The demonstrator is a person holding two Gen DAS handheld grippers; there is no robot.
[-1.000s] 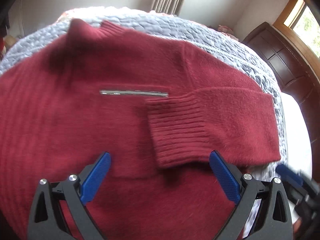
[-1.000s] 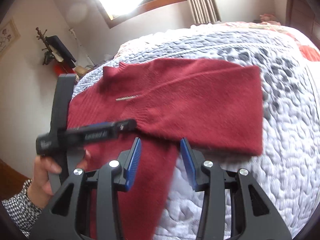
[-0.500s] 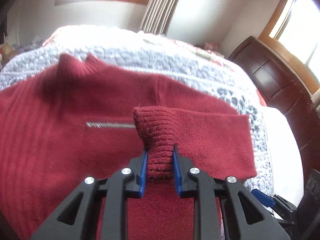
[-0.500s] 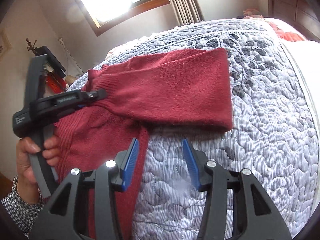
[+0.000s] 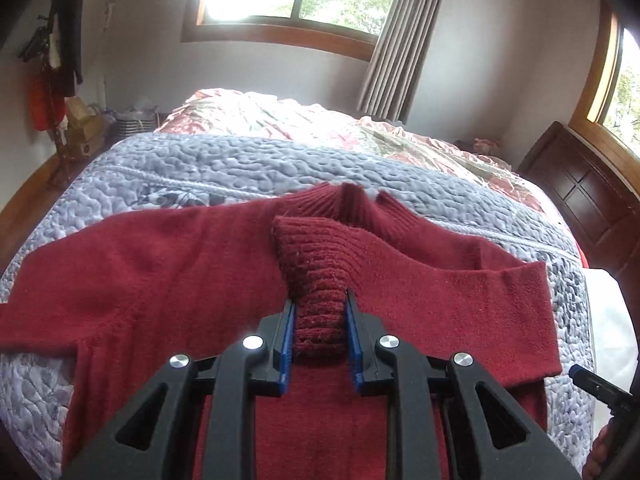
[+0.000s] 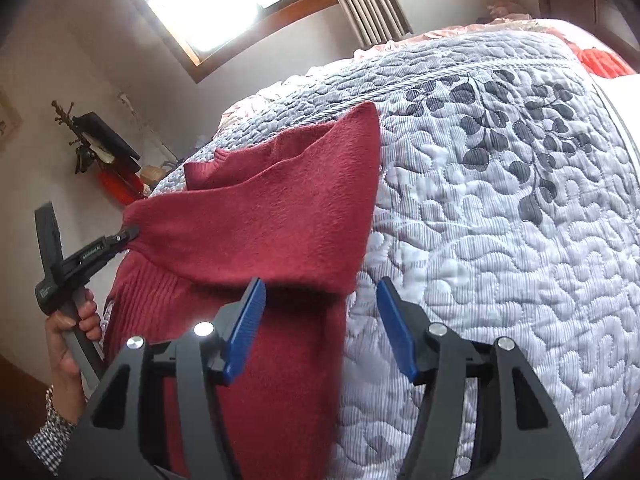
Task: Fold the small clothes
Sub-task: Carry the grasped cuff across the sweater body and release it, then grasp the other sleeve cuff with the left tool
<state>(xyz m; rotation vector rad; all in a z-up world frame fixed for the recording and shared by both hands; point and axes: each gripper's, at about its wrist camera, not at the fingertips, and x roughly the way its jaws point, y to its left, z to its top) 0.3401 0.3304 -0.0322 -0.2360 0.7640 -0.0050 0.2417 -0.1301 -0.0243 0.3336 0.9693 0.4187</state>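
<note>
Red knit sweater [image 5: 168, 280] lies on the bed, spread over a grey-white quilt [image 6: 500, 240]. Fabric is fuzzy and soft-napped on the body and sleeves, with heavier ribbing at cuff, collar and hem.

My left gripper [image 5: 319, 344] is clamped on the ribbed cuff [image 5: 316, 276] of one sleeve. Blue pads press it from both sides and the rib bunches into a narrow column between them. The cuff is raised off the sweater body; the sleeve [image 5: 460, 292] drapes away from it down to a folded edge at the right side of the garment. From the right wrist camera the same sleeve forms a broad sloping sheet, tapering to the point where the left gripper [image 6: 128, 236] pinches it.

The other sleeve runs out flat to the left in the left wrist view. Ribbed collar [image 5: 344, 200] stands at the far edge, pointing away from me; the hem end is toward me, under the gripper. So the body's long axis runs near to far, sleeves crossing it left to right.

My right gripper [image 6: 320, 328] hangs just above the sweater's right edge with its fingers spread wide, holding nothing. One blue pad [image 6: 245, 330] is over red knit, the other over quilt.

Quilt is puffy, stitched in wandering loops, with a dark leaf print [image 6: 520, 152]. A floral bedspread [image 5: 300, 120] covers the bed beyond it.
</note>
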